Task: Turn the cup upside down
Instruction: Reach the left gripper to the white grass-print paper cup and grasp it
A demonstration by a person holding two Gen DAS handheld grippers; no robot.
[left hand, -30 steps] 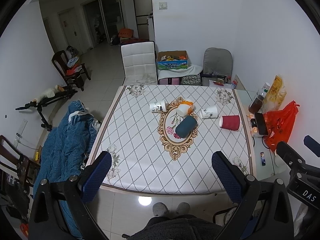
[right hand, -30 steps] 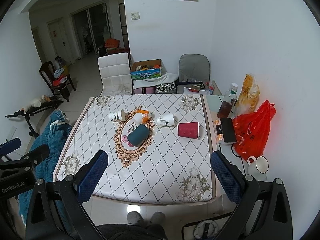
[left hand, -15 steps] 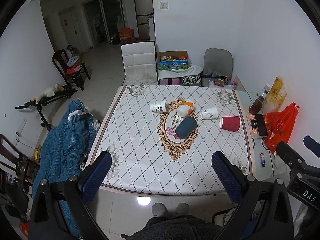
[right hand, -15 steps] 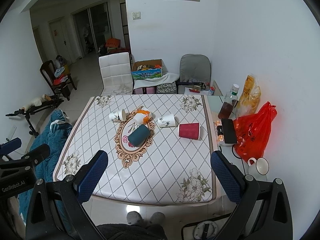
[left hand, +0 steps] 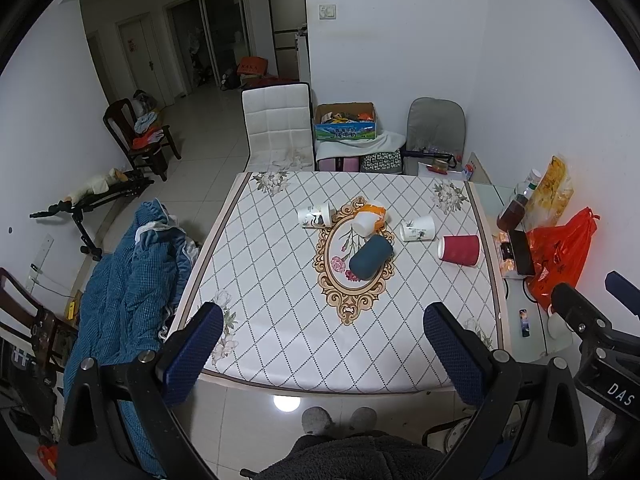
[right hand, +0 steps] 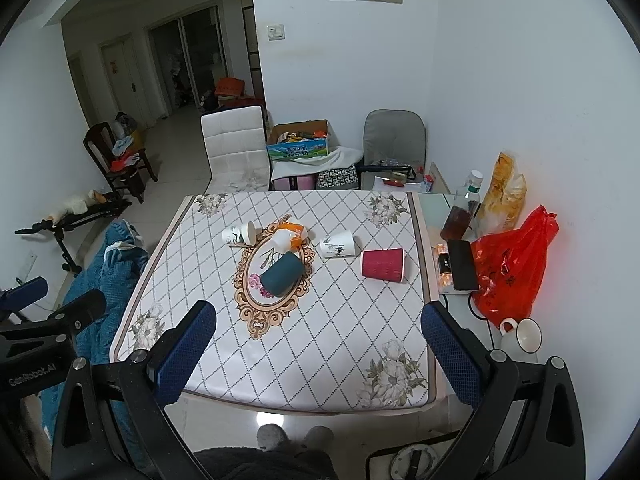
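Several cups lie on their sides on the quilted table (left hand: 280,320): a dark teal cup (left hand: 371,257) in the middle, a red cup (left hand: 459,250) to the right, a white printed cup (left hand: 417,228), another white printed cup (left hand: 314,215) at the left, and a white and orange cup (left hand: 369,219). The same cups show in the right wrist view: teal (right hand: 282,273), red (right hand: 382,265). My left gripper (left hand: 323,354) is open and empty, high above the table's near edge. My right gripper (right hand: 318,354) is open and empty at the same height.
A side table at the right holds a red plastic bag (right hand: 510,264), a bottle (right hand: 460,212), a phone (right hand: 462,265) and a white mug (right hand: 522,336). A blue blanket (left hand: 124,300) lies left of the table. Chairs (left hand: 278,124) and a box (left hand: 346,122) stand behind it.
Both views have shifted very slightly; the cups have not moved and both grippers stay open.
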